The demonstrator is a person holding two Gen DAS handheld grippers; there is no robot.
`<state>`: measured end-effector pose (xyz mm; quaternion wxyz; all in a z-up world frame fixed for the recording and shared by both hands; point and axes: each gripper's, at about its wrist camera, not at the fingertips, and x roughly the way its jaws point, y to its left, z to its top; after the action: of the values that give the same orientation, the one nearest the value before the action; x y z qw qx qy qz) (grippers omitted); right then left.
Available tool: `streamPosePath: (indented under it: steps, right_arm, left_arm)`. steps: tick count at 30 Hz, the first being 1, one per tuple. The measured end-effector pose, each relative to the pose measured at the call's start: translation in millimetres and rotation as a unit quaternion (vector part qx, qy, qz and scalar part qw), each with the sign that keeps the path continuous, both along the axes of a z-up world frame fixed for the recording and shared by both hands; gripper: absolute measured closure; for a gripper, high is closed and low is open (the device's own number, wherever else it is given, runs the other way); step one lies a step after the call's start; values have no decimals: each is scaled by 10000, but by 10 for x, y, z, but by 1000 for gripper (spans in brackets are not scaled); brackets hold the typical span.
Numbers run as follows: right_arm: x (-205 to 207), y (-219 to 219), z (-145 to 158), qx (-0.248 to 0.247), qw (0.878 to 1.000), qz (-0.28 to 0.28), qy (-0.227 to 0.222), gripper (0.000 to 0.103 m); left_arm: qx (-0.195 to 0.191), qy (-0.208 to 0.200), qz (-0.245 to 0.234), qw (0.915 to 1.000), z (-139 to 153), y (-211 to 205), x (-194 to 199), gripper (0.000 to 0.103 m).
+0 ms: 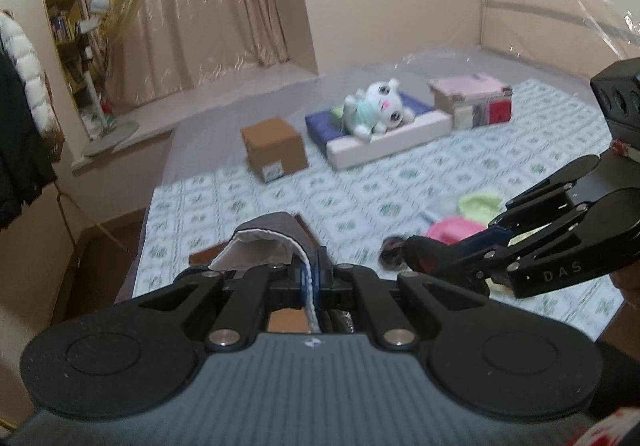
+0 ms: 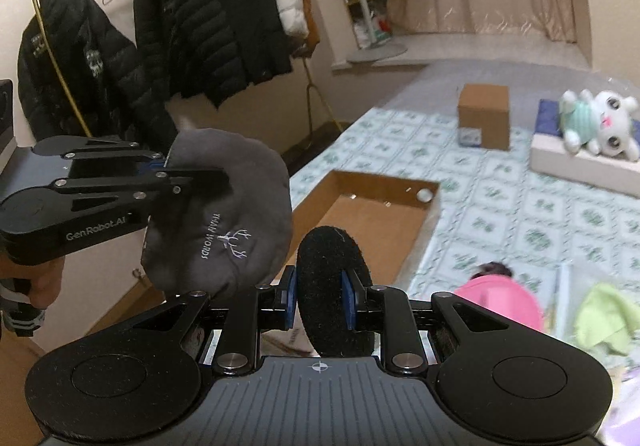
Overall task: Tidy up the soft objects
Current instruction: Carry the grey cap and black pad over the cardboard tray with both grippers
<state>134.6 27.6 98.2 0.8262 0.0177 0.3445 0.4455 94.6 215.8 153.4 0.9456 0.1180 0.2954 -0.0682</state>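
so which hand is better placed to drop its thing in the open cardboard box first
Probably the left. In the right wrist view the left gripper holds the grey cap by the open cardboard box; the right gripper's black pad sits nearer the camera.

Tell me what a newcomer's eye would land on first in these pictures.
First, the grey cap pinched in the left hand-held gripper, held above the open cardboard box. Beside it, the right hand-held gripper clamps a round black fuzzy pad. Farther back on the bed, a white plush toy lies on a cushion.
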Motion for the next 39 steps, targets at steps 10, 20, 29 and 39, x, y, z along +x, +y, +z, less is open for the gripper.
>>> streamPosePath:
  steps: [10,20,29,39]
  right_arm:
    - [266,551,-496,-296,9994,-77,182,80]
    - [634,871,-848,-463,9982,-230,307,80]
    - [747,1000,-967,-616,9975,-261,220,80]
    - [742,1150,-1065,-737,9971,-109,166,80]
  left_arm:
    - [22,610,-113,9981,-623,473,405,100]
    - [-120,913,-89,9957,-1093,774,951,99]
    - [-164,875,89,9960,-1233,902,1030,70]
    - [-509,645,585,9949,-1243,1054,642,58]
